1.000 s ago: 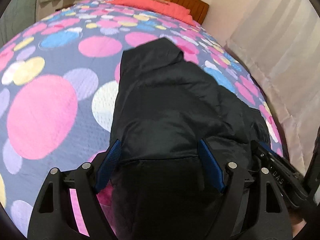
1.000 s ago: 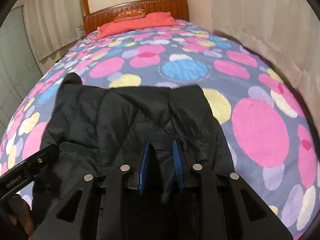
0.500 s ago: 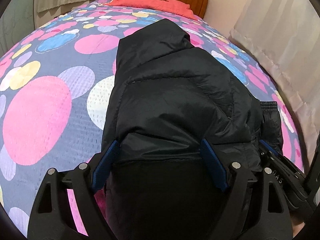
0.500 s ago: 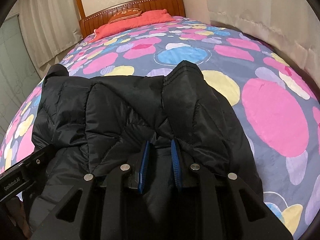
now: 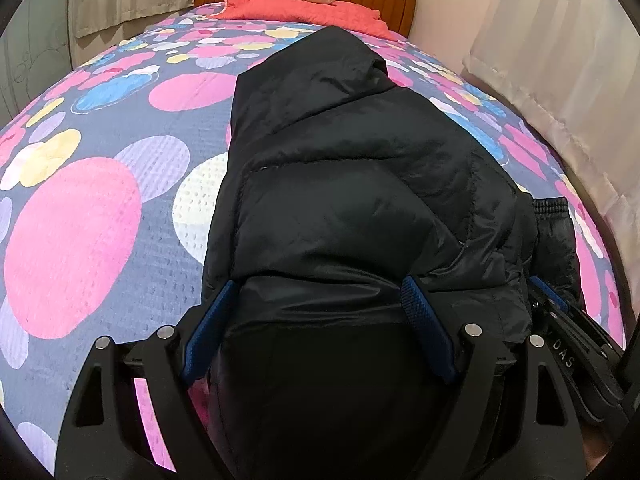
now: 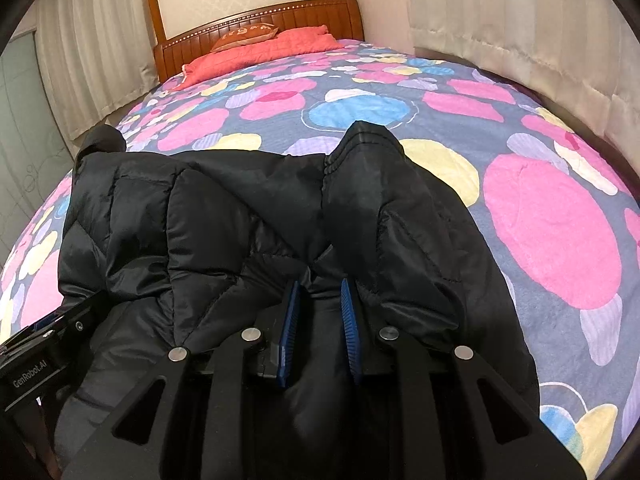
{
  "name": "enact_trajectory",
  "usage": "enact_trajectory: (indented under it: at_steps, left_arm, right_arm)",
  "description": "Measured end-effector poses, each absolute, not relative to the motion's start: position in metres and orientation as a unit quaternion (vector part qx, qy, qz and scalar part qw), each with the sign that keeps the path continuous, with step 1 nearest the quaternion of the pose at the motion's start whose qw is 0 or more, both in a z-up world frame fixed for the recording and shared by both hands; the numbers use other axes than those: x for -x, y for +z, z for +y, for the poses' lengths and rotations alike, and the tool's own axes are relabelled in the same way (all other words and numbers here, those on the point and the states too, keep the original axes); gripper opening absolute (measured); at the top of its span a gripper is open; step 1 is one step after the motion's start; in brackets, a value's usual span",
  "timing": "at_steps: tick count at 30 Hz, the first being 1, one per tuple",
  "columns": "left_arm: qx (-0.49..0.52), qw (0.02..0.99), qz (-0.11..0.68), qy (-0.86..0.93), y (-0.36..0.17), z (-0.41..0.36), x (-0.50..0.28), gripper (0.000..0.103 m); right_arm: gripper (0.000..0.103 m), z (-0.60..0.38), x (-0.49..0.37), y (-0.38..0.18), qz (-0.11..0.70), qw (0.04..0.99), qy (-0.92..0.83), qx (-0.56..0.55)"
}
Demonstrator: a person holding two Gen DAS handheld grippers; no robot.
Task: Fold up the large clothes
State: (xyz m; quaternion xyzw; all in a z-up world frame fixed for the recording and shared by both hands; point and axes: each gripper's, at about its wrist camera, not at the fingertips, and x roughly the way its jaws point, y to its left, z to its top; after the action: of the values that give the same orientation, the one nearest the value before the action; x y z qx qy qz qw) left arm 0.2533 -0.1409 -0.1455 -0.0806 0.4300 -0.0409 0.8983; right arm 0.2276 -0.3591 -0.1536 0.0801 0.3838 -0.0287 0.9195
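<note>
A bedroom: pale curtains [image 6: 520, 52] hang along the walls and a wooden headboard [image 6: 256, 24] stands at the far end of the bed. The bedspread [image 5: 80, 240] is grey-blue with big pink, yellow, blue and white circles, and a red pillow [image 5: 304, 8] lies by the headboard. A black padded jacket [image 5: 360, 184] lies bunched on the near part of the bed, its quilted panels heaped in folds that run away from me.

My left gripper [image 5: 320, 300] stands wide, its blue pads on either side of a thick roll of the jacket's fabric. The fabric fills the gap and bulges over both pads, so I seem to hold the bundle across its full width.

My right gripper [image 6: 320, 300] is nearly closed, its two blue pads pinching a thin fold of the jacket near its edge. The cloth puffs up on both sides of the pinch. Each view shows the other gripper's black body at its edge, beside the jacket.
</note>
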Motion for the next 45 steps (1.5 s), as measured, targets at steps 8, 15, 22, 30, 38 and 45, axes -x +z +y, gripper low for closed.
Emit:
enact_trajectory:
  at_steps: [8,15,22,30,38,45]
  left_arm:
    - [0.103,0.895,0.43,-0.05,-0.137,-0.134,-0.251,0.083]
    - [0.152,0.881,0.443,-0.061,-0.128,-0.115,-0.246,0.083]
    - [0.204,0.867,0.453,-0.05,-0.124,-0.095,-0.238,0.083]
    - [0.254,0.864,0.434,-0.03,-0.109,-0.07,-0.224,0.083]
    - [0.318,0.851,0.417,-0.01,-0.102,-0.033,-0.215,0.083]
    - [0.435,0.794,0.424,-0.037,-0.139,-0.001,-0.215,0.087]
  right_arm:
    - [0.022,-0.355,-0.223,-0.144,0.379,0.922,-0.036,-0.065]
    - [0.026,-0.359,-0.214,-0.128,0.377,0.922,-0.032,-0.077]
    - [0.031,-0.364,-0.204,-0.111,0.368,0.925,-0.032,-0.09]
    - [0.032,-0.374,-0.189,-0.085,0.349,0.931,-0.028,-0.108]
    - [0.052,-0.401,-0.183,-0.071,0.333,0.93,-0.025,-0.15]
    - [0.071,-0.449,-0.192,-0.093,0.343,0.898,0.009,-0.274]
